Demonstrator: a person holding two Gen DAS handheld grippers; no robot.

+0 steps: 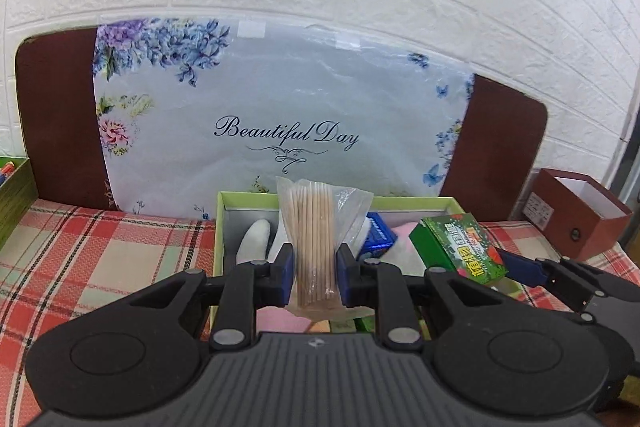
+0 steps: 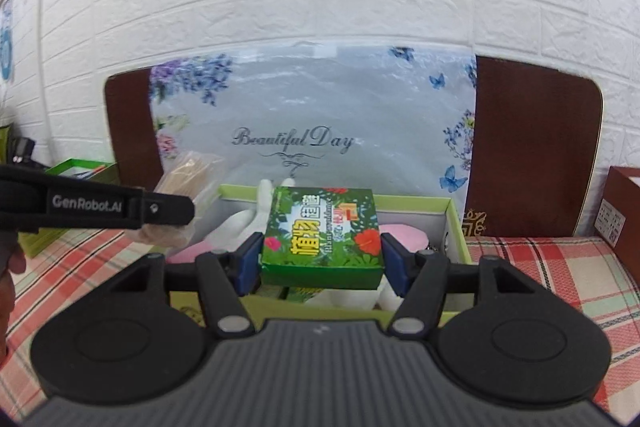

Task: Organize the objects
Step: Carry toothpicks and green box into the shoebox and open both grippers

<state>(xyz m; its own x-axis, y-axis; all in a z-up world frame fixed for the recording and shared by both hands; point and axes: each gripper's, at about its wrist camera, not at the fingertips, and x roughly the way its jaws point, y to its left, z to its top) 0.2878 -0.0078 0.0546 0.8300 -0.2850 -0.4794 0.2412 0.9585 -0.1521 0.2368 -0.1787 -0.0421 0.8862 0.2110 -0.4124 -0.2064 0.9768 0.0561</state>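
Observation:
My left gripper [image 1: 315,277] is shut on a clear bag of wooden sticks [image 1: 314,239], held upright above the light-green open box [image 1: 218,227]. My right gripper [image 2: 321,259] is shut on a green box printed with leaves and flowers [image 2: 322,233], its blue pads pressing both sides. That green box [image 1: 460,247] also shows at the right of the left wrist view, with a blue pad behind it. In the right wrist view the bag of sticks [image 2: 192,175] hangs at the left behind the left gripper's arm. Inside the open box lie a white plush piece [image 1: 252,239], a blue packet [image 1: 378,237] and something pink [image 2: 404,233].
A floral "Beautiful Day" board [image 1: 280,115] leans on the white brick wall behind. The surface is a red plaid cloth [image 1: 100,259]. A dark red open box [image 1: 576,215] stands at the right, and another green box [image 2: 76,171] holds pens at the left. A hand [image 2: 12,267] shows at the left edge.

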